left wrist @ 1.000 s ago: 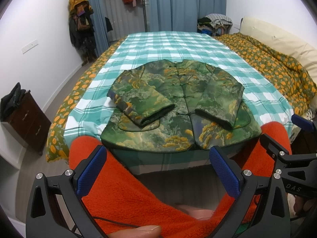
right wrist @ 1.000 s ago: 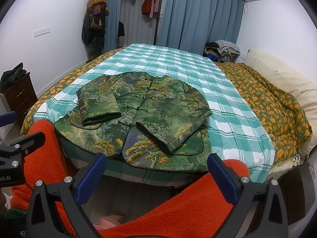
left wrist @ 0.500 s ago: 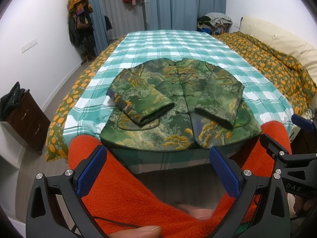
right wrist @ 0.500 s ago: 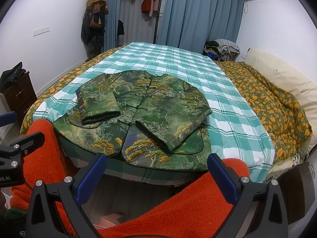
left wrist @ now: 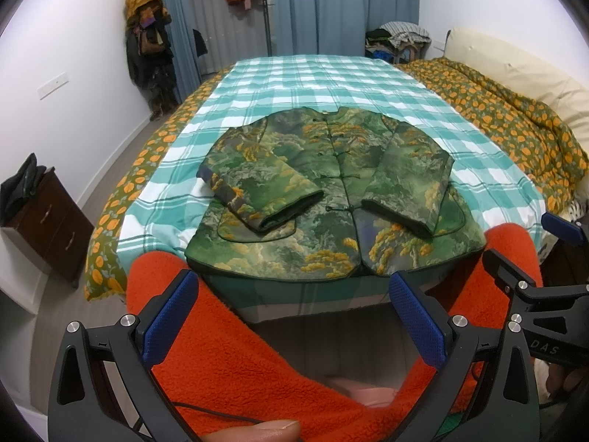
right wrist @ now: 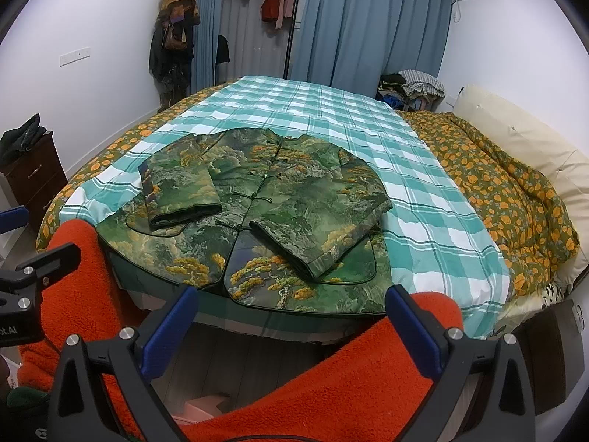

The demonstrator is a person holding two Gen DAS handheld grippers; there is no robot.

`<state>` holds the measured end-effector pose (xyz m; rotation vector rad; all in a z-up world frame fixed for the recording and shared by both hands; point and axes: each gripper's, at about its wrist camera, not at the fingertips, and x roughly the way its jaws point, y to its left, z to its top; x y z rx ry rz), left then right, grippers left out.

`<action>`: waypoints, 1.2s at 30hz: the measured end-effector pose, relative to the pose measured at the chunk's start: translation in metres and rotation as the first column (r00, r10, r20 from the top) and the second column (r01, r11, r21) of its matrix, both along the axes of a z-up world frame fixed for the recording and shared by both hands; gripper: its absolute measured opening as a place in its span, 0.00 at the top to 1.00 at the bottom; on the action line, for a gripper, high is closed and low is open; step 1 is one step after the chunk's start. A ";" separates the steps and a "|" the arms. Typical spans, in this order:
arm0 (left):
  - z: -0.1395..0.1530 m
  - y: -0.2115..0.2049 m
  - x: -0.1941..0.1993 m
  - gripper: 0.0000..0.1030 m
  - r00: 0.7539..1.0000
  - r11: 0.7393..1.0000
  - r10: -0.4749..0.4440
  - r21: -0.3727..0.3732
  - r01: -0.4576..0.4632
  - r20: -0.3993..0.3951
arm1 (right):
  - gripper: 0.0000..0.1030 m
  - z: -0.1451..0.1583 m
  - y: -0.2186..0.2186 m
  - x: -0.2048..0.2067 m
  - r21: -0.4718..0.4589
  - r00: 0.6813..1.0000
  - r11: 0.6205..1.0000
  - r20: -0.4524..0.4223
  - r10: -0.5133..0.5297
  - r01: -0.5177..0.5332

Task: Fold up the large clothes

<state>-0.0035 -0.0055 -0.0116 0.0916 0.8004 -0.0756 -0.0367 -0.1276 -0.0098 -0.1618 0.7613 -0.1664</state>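
A green landscape-print jacket [left wrist: 331, 191] [right wrist: 265, 217] lies flat, front up, at the near edge of the bed, both sleeves folded in over its chest. Its hem hangs slightly over the mattress edge. My left gripper [left wrist: 294, 313] is open, held back from the bed above the person's orange-clad legs, nothing between its blue pads. My right gripper [right wrist: 291, 320] is also open and empty, equally short of the hem. The right gripper's body shows at the right of the left wrist view, and the left gripper's at the left of the right wrist view.
A teal checked sheet [left wrist: 324, 84] [right wrist: 423, 199] covers the bed, with an orange-flowered quilt [left wrist: 515, 118] [right wrist: 508, 191] bunched along the right. A dark nightstand [left wrist: 44, 221] [right wrist: 33, 180] stands left. Orange fleece trousers [left wrist: 235, 361] [right wrist: 349, 375] fill the foreground. Curtains and hung clothes are behind.
Both views have drifted slightly; the jacket sits a touch lower and nearer in frame. Both grippers stay open and the jacket lies unchanged.
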 end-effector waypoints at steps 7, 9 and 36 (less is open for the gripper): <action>0.000 0.000 0.000 0.00 1.000 1.000 -0.001 0.001 0.001 -0.003 | 0.00 0.000 0.000 -0.001 0.000 1.000 1.000 0.000 -0.001 0.001; -0.001 -0.001 -0.001 0.00 1.000 1.000 -0.002 0.001 0.002 -0.005 | 0.00 0.000 0.000 0.000 0.000 1.000 1.000 -0.001 -0.001 0.001; 0.001 0.000 0.001 0.00 1.000 1.000 -0.001 0.002 0.001 -0.007 | 0.00 -0.001 0.000 0.001 -0.001 1.000 1.000 -0.006 -0.001 0.001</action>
